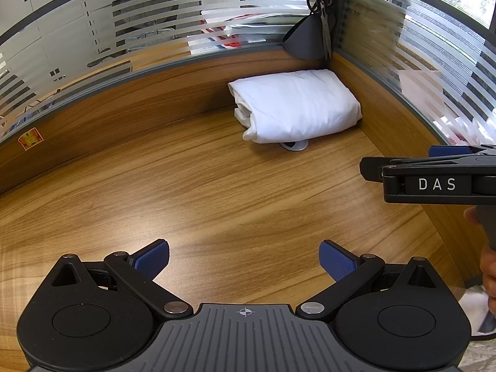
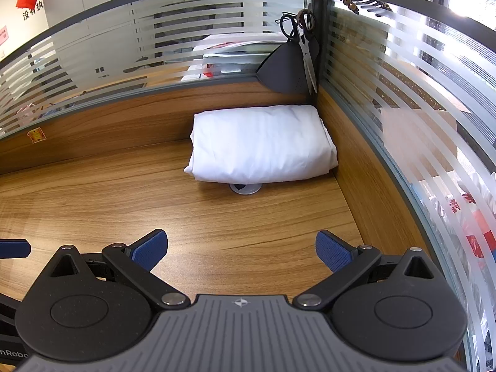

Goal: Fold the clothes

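A white garment (image 1: 294, 105) lies folded into a thick rectangular bundle in the far right corner of the wooden desk (image 1: 186, 192); it also shows in the right wrist view (image 2: 260, 142). My left gripper (image 1: 245, 262) is open and empty, held above bare desk well short of the bundle. My right gripper (image 2: 241, 249) is open and empty too, nearer the corner. The right gripper's body shows from the side in the left wrist view (image 1: 434, 179), held by a hand.
A wood and striped-glass partition (image 2: 155, 62) walls the desk at the back and right. A dark pouch (image 2: 285, 68) and scissors (image 2: 307, 49) hang at the corner post. A round cable grommet (image 2: 245, 188) peeks out under the bundle's front edge.
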Demonstrator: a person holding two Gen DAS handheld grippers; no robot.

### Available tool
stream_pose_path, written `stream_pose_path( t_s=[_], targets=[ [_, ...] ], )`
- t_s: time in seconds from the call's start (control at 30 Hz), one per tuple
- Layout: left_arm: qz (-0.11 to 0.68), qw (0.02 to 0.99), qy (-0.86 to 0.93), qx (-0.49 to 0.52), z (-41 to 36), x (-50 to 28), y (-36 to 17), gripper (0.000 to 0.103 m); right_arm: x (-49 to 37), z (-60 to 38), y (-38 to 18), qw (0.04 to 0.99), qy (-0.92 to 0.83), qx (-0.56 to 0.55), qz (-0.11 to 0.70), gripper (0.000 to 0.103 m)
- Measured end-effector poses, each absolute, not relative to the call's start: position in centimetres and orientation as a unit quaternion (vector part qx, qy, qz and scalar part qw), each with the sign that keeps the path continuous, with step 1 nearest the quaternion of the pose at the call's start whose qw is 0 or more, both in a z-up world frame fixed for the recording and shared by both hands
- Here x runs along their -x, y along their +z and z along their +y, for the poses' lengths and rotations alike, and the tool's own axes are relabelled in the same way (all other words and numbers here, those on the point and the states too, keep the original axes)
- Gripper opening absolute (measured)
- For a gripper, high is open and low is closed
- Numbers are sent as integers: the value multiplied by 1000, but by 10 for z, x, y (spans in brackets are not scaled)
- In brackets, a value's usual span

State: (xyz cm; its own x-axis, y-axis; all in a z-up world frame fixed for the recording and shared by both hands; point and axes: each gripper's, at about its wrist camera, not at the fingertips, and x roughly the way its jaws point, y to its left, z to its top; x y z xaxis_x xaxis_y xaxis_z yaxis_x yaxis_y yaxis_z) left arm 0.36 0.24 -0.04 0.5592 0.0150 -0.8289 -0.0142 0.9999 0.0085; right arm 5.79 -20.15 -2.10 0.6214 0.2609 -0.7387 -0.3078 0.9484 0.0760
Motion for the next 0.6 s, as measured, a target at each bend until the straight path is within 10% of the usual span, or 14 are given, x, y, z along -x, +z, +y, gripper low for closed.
stream_pose_path(
  t_s=[0.6],
  targets=[
    [470, 883, 9, -1, 1, -5, 0, 103, -58, -202, -22, 899, 158, 29, 407, 102]
  ],
)
